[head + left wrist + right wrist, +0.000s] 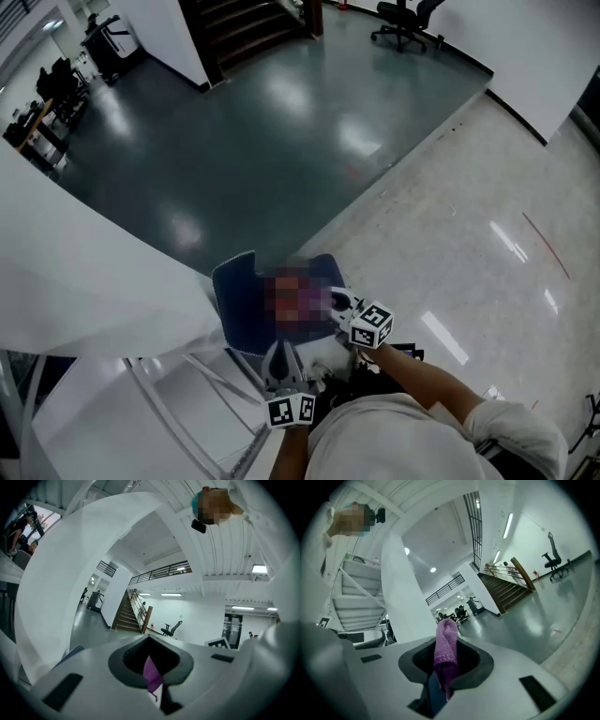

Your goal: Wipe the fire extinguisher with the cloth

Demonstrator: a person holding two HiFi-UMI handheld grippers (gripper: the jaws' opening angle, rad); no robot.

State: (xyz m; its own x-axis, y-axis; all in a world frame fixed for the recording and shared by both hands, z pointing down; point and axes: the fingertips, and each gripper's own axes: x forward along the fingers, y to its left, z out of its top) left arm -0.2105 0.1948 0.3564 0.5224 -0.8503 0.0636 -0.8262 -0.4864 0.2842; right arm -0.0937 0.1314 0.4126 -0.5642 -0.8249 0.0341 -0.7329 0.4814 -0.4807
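Cloth [444, 653], purple, is pinched by both tools at once, which I read as gathering or folding it before any wiping. My right tool [446, 667] is clamped narrow on a rolled bunch of it; my left tool [152, 674] nips only a thin corner. Both sit lower middle of the head view, close to the person. I cannot find the fire extinguisher in any view

Both grippers are held close together just in front of the person's chest. The left gripper [280, 359] is lower and nearer the body, the right gripper [343, 304] a little ahead of it. The right forearm [429, 377] reaches in bent from a white sleeve [511, 427]. Each gripper's jaws are closed on the purple cloth [444, 654], the left on only a thin edge.
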